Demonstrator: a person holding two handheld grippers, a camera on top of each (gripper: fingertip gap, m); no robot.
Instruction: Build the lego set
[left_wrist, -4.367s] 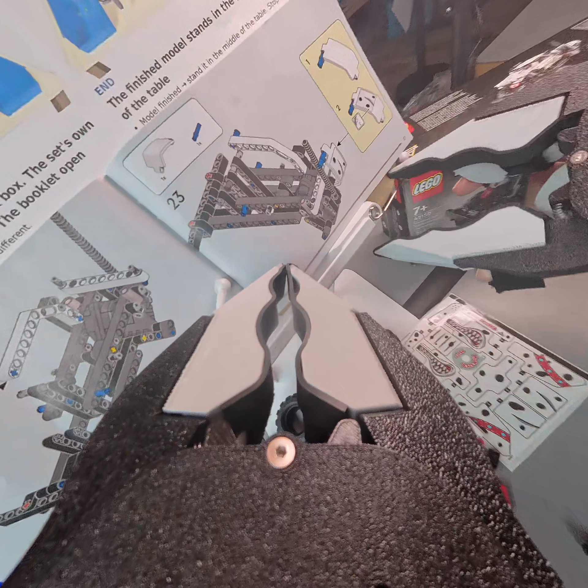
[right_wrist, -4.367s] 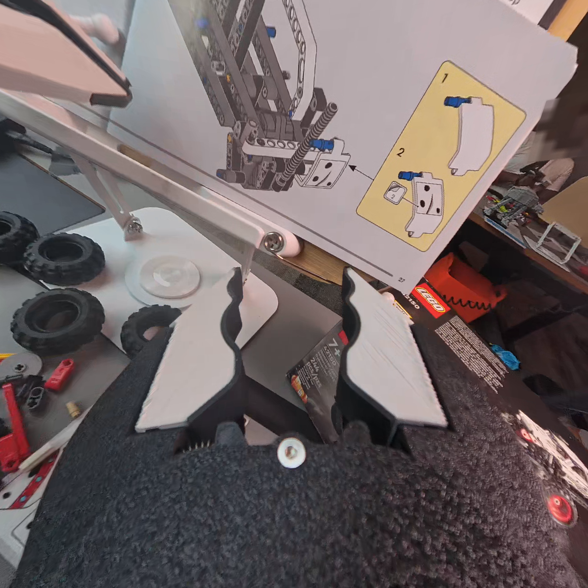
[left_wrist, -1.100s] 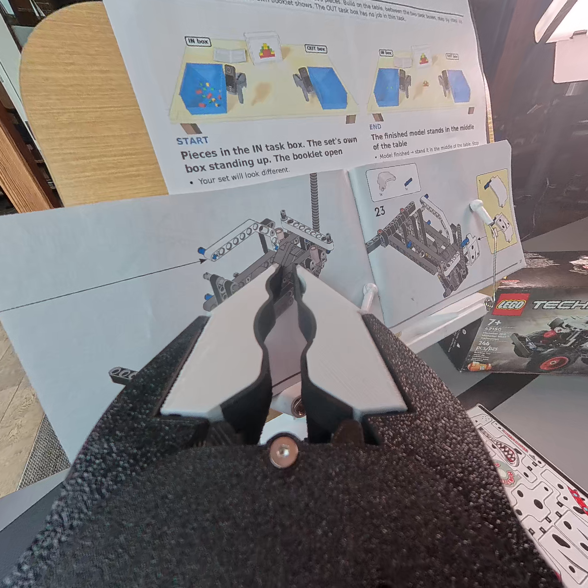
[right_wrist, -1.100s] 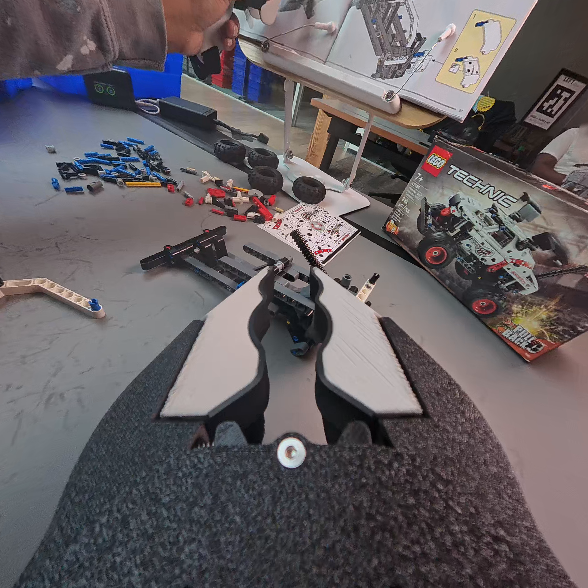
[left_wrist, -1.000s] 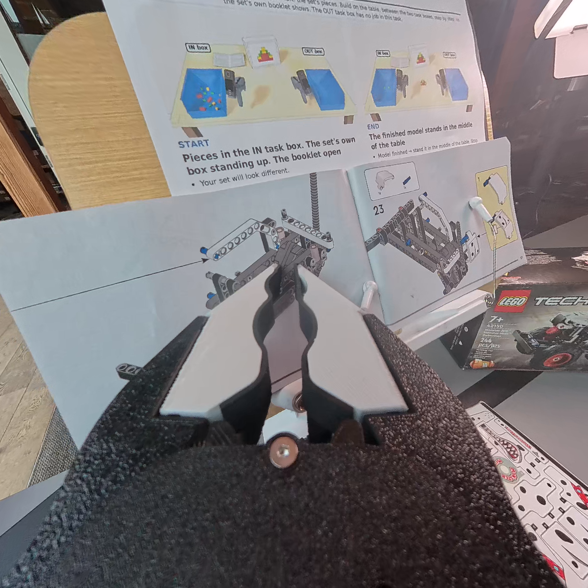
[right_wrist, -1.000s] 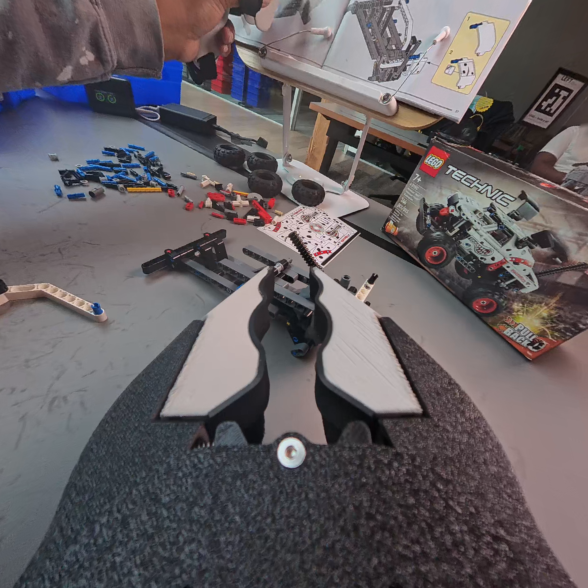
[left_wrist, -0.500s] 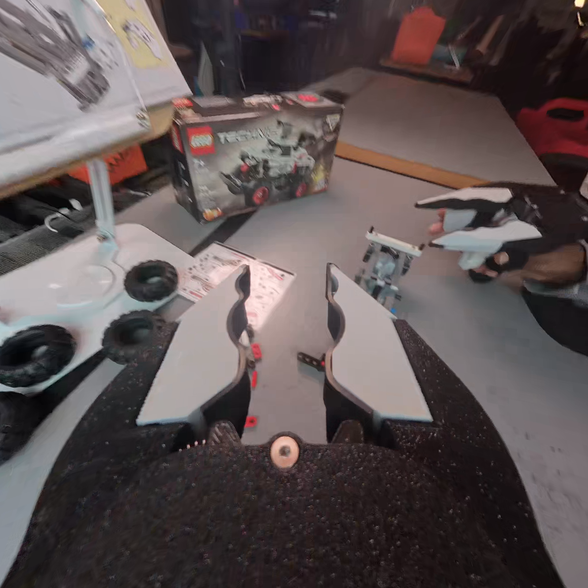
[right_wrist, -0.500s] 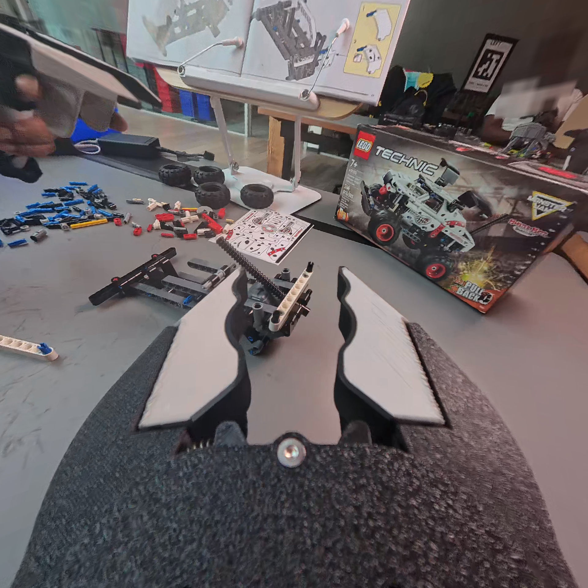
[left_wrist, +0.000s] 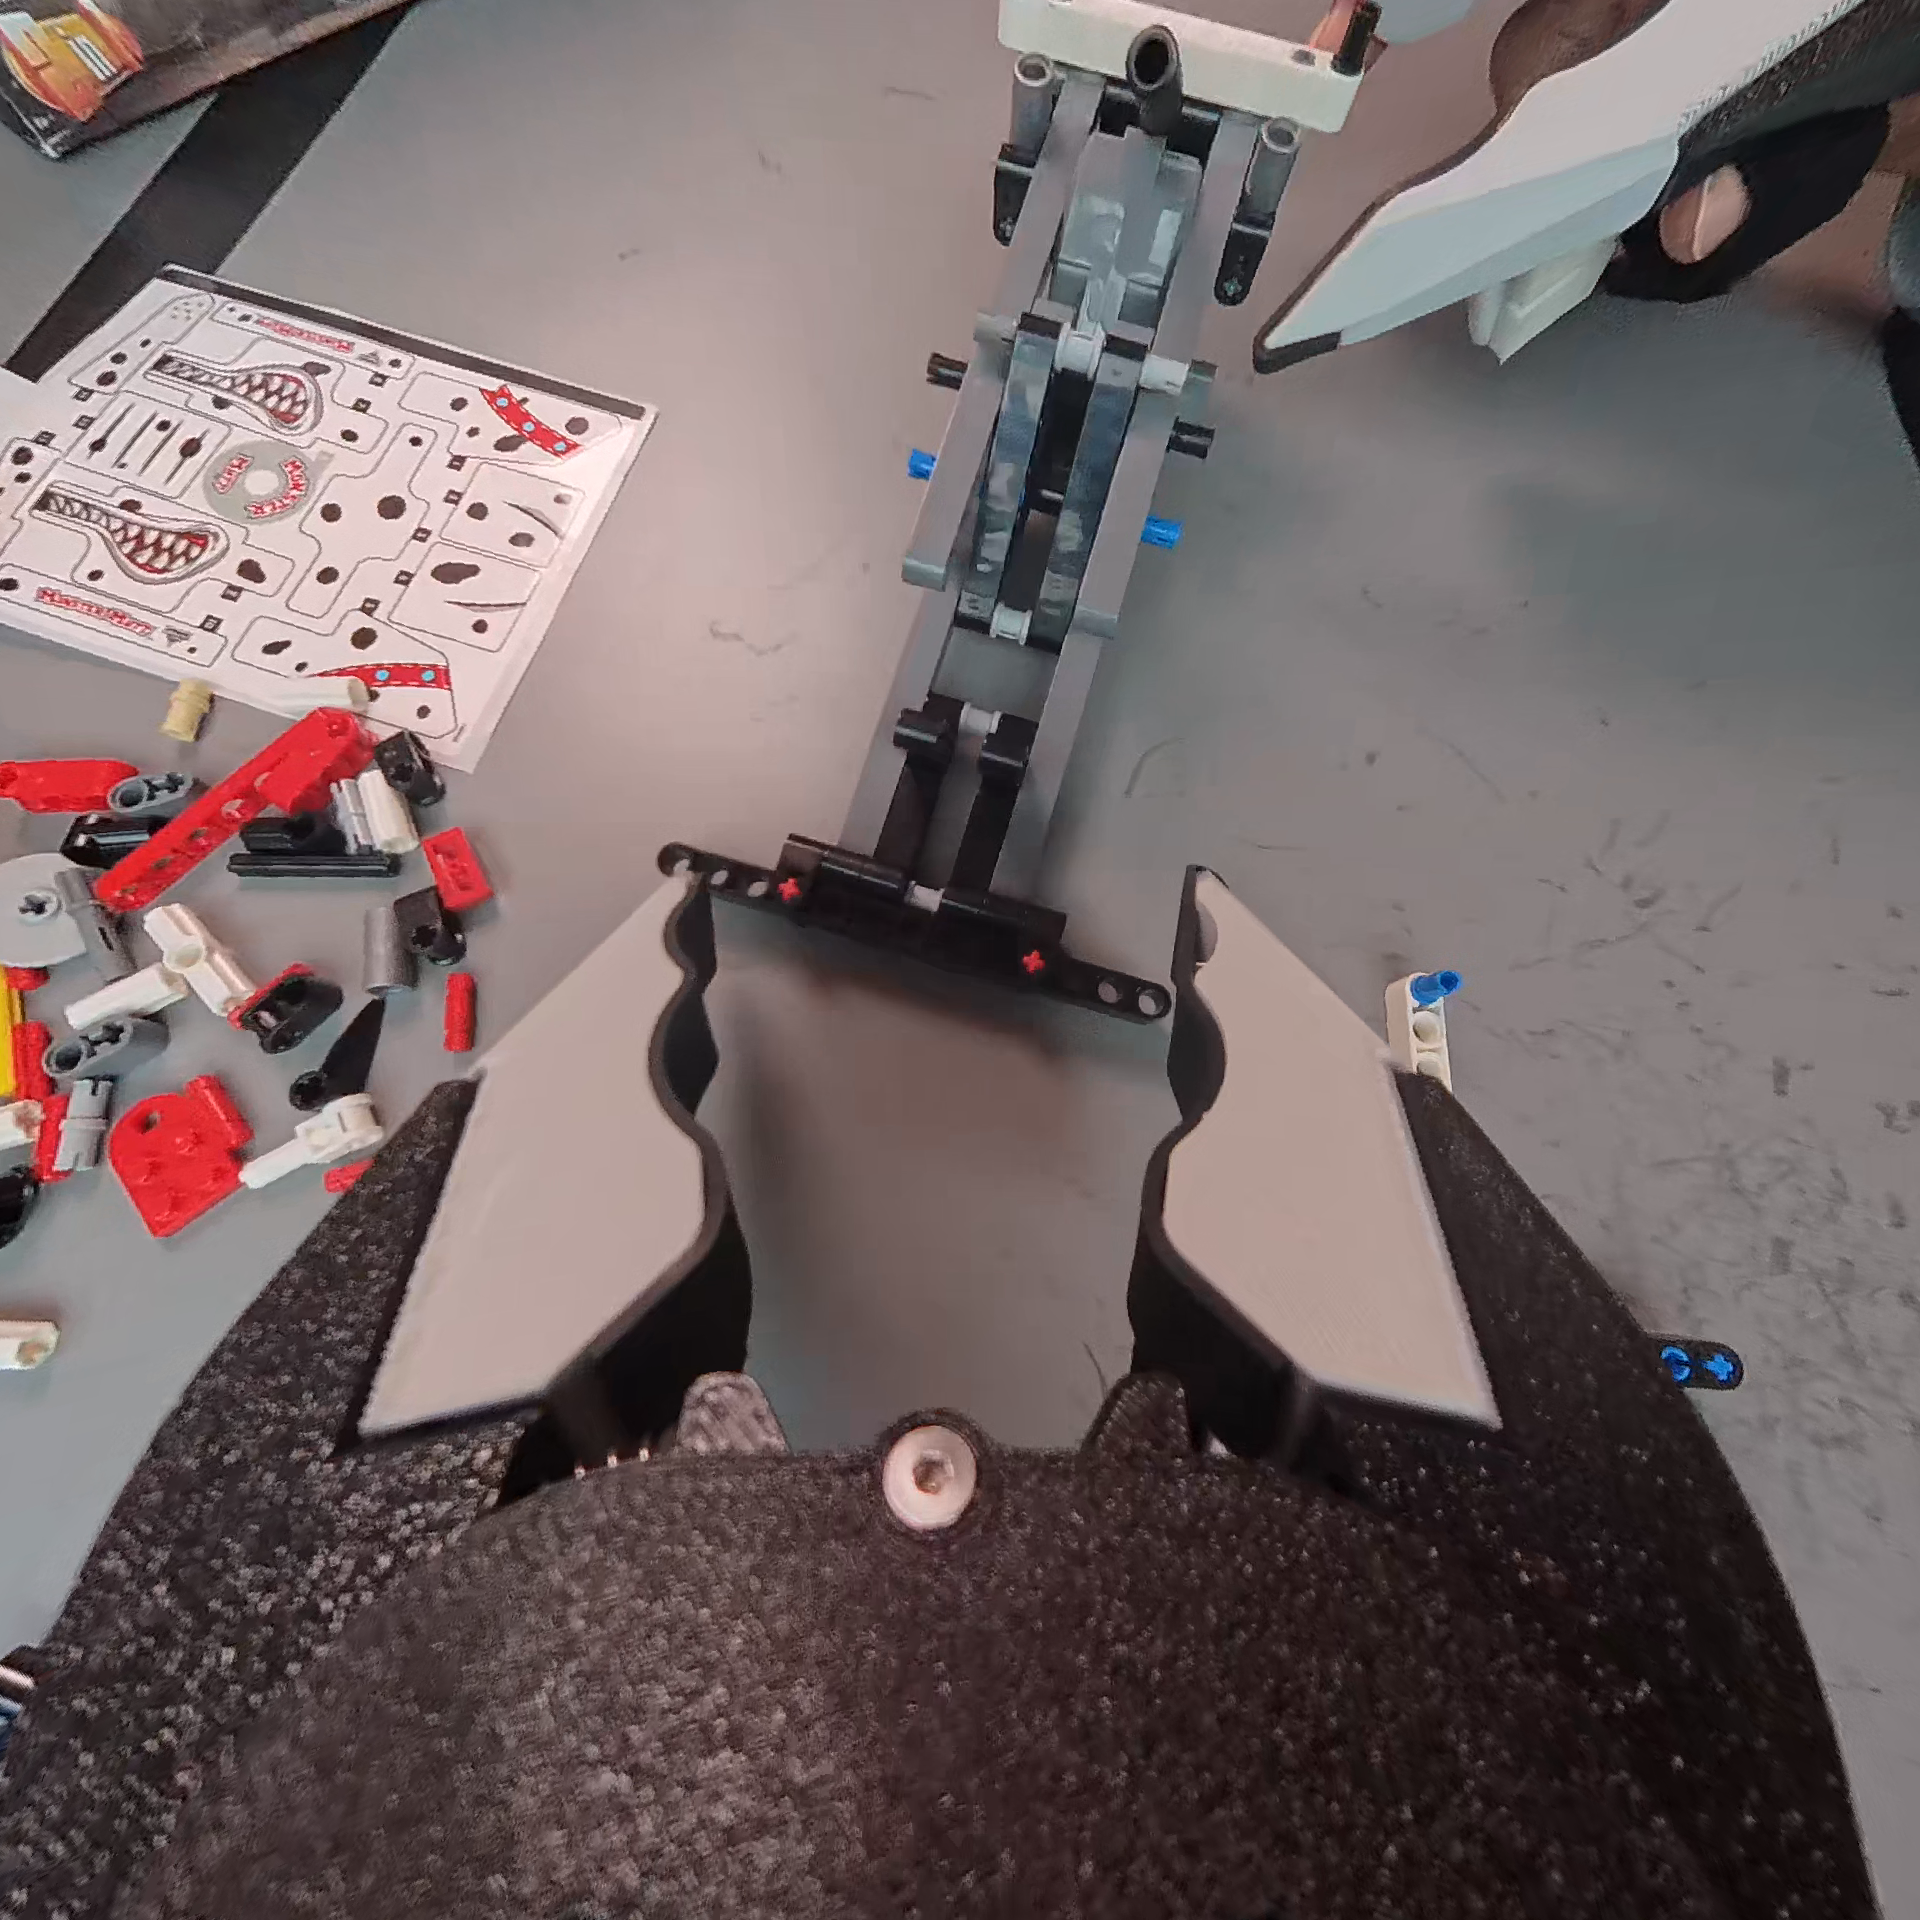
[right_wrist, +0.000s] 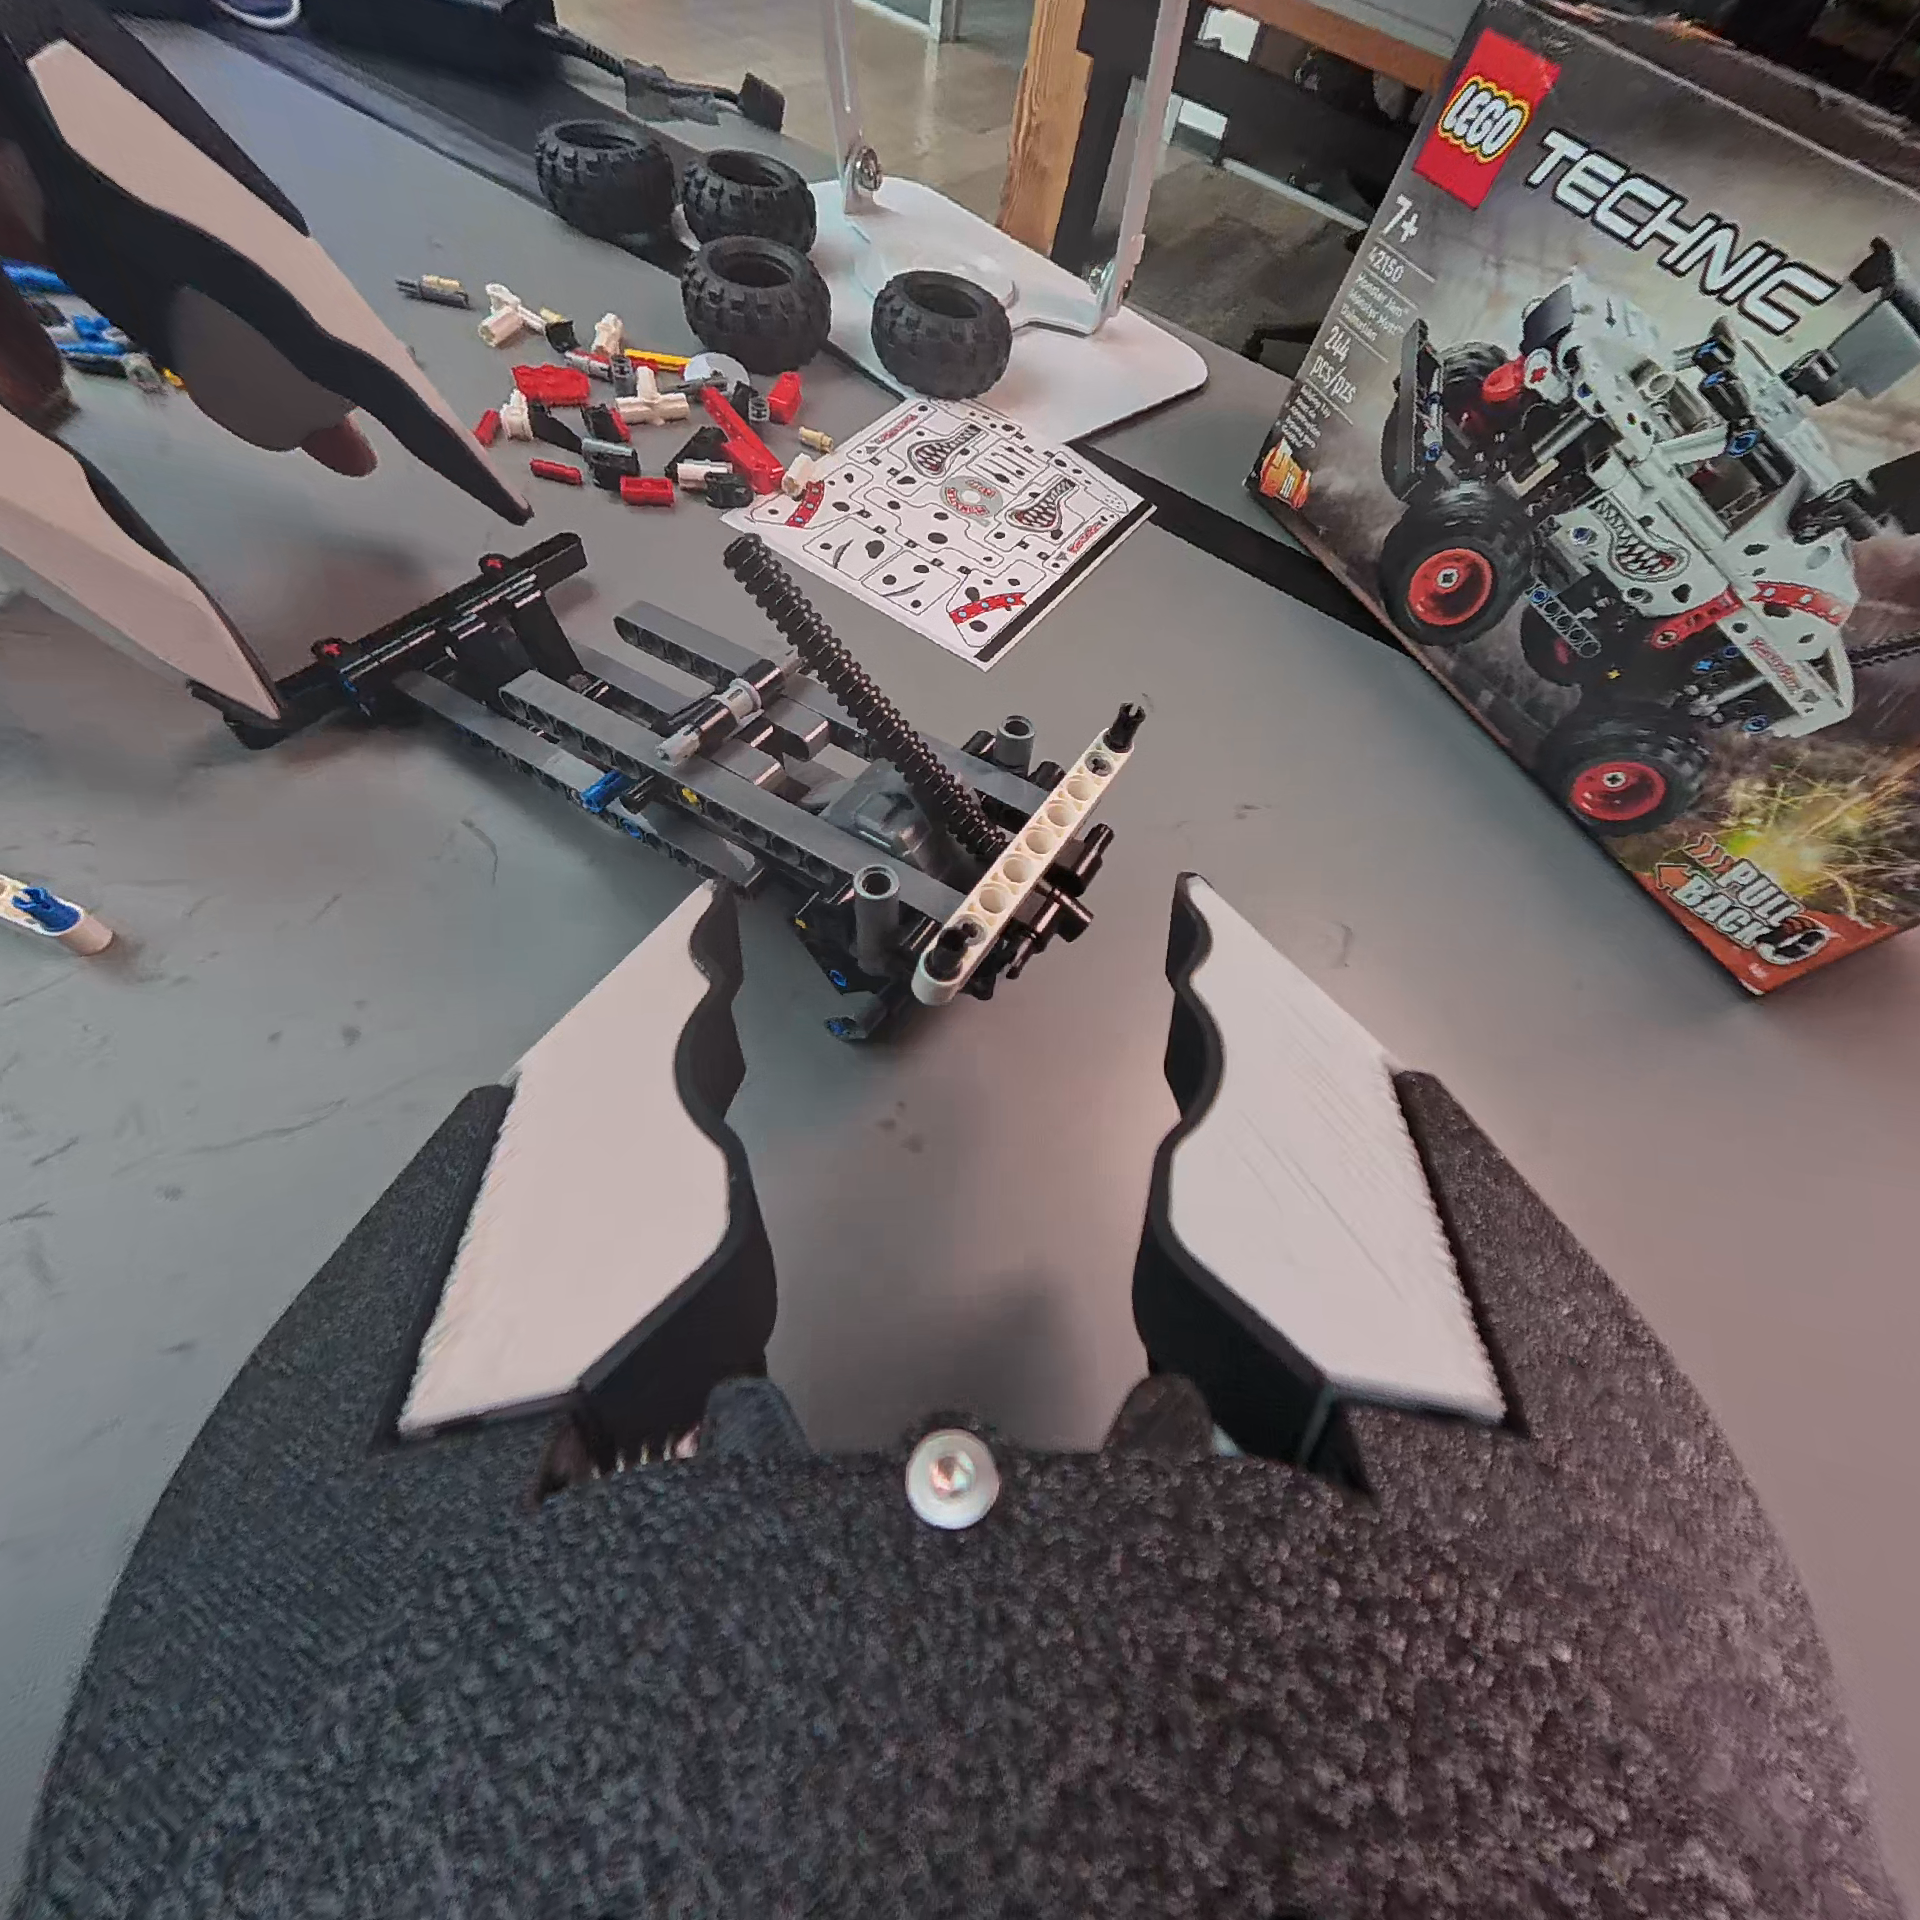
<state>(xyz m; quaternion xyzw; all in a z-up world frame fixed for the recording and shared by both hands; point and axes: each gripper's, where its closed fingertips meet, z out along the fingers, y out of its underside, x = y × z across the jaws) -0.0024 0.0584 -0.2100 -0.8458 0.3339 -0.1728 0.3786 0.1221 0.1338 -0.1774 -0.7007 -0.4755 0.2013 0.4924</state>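
Both grippers are spread wide and holding nothing. The left gripper (left_wrist: 940, 925) hangs right over the black crossbar end of the half-built frame (left_wrist: 1049, 499) on the grey table (left_wrist: 1558, 727); the right gripper (right_wrist: 945, 914) faces its white-beam end. Only the right view catches the set box (right_wrist: 1621, 436) and tyres (right_wrist: 755, 286). A second ago the left one was nearly closed, up at the booklet.

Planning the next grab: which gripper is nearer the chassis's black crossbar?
Left. The left gripper has its open fingertips flanking the black crossbar; the right gripper hovers open by the chassis's opposite, white-beam end.
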